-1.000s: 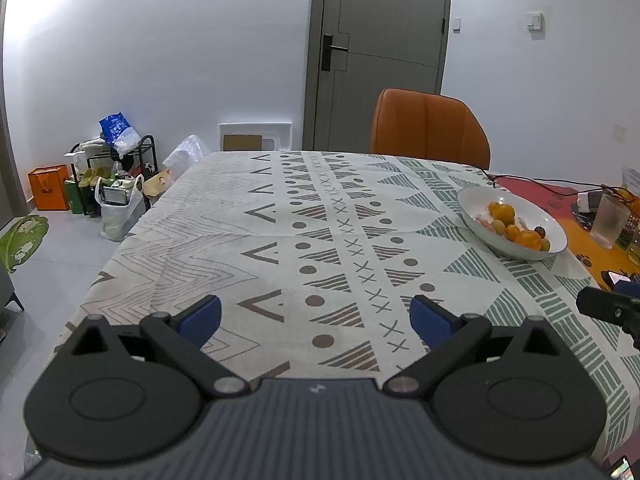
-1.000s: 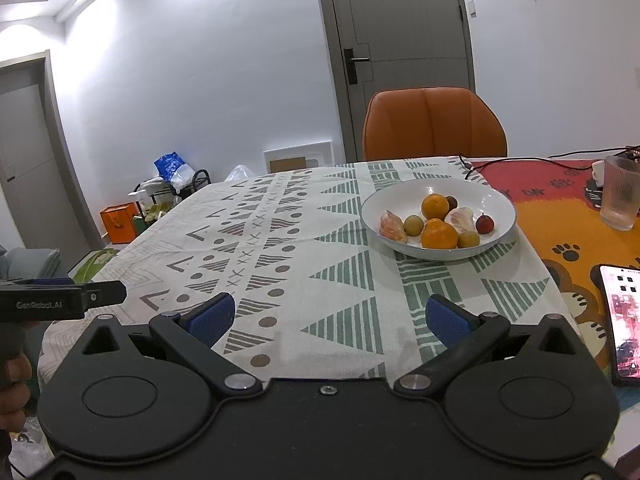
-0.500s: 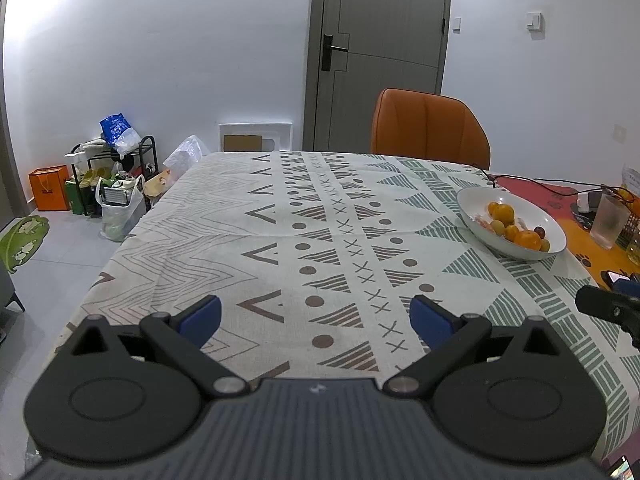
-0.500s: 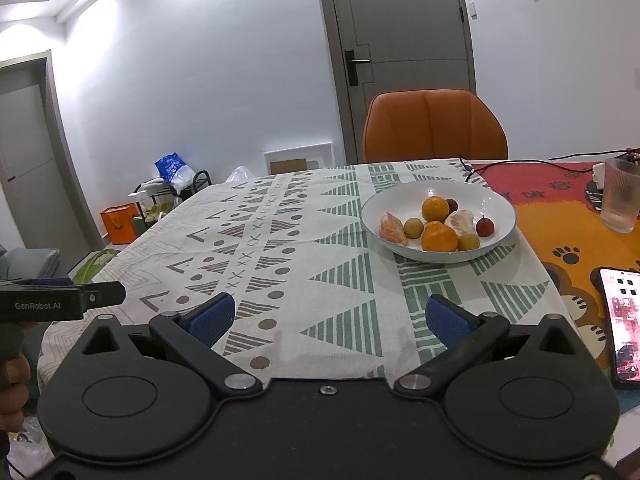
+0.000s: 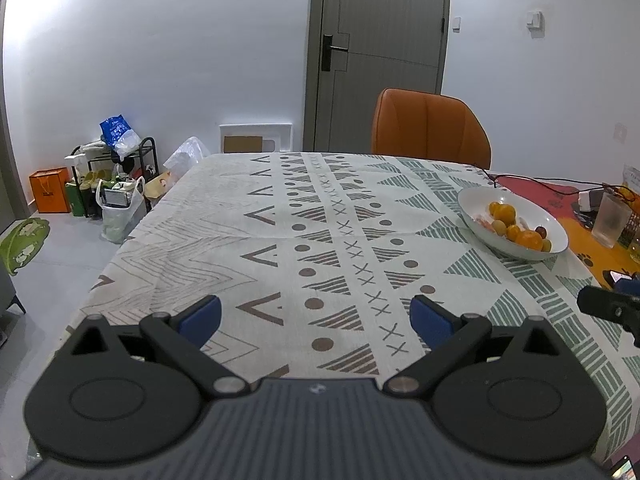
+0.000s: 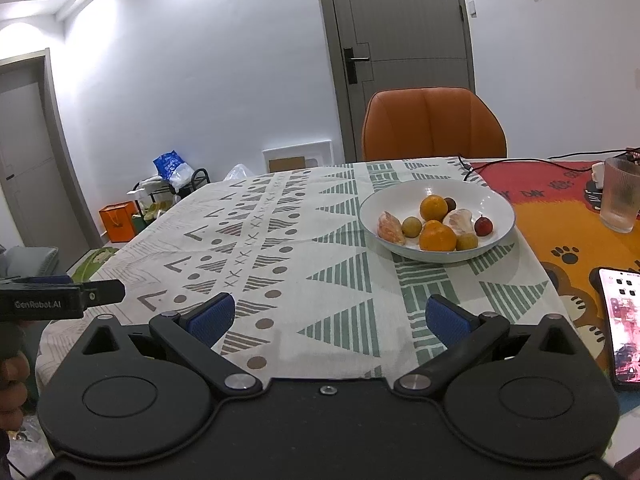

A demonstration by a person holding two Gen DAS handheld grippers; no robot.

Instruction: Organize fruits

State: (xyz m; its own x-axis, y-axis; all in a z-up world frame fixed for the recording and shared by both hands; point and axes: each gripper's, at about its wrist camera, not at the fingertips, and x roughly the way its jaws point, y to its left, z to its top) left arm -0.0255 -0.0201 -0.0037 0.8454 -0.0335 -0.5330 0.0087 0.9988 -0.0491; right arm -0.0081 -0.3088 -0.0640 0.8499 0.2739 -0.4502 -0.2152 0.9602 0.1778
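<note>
From my station I find the left gripper [image 5: 316,318] at the bottom of its own view, jaws spread wide with only patterned tablecloth [image 5: 280,240] between the blue pads, gripping nothing. At the left edge of that frame a black rack [image 5: 120,168] with bags stands against the wall, an orange bag [image 5: 50,190] beside it. Upper centre holds a grey door [image 5: 380,52]; an orange chair [image 5: 430,128] stands at the table's far edge. At right of centre sits the white bowl [image 5: 480,236] with the fruits — well apart from the left gripper.

In the right wrist view, the other gripper's black body shows at the far left edge, my hand [image 6: 14,388] below it. The right gripper [image 6: 328,318] fills the bottom centre, jaws likewise wide and empty, over the tablecloth's near edge. Right of centre the bowl rests on the cloth and holds two oranges [image 6: 438,236], two peeled citrus segments [image 6: 390,227], small yellow-green fruits [image 6: 412,226] and a small red fruit [image 6: 483,225] — one dark fruit sits behind the rear orange. Further right, on an orange and red mat [image 6: 568,208], a ribbed glass [image 6: 622,196] stands upright at the upper right. A phone [image 6: 624,320] lies with its screen lit at the lower right edge.
</note>
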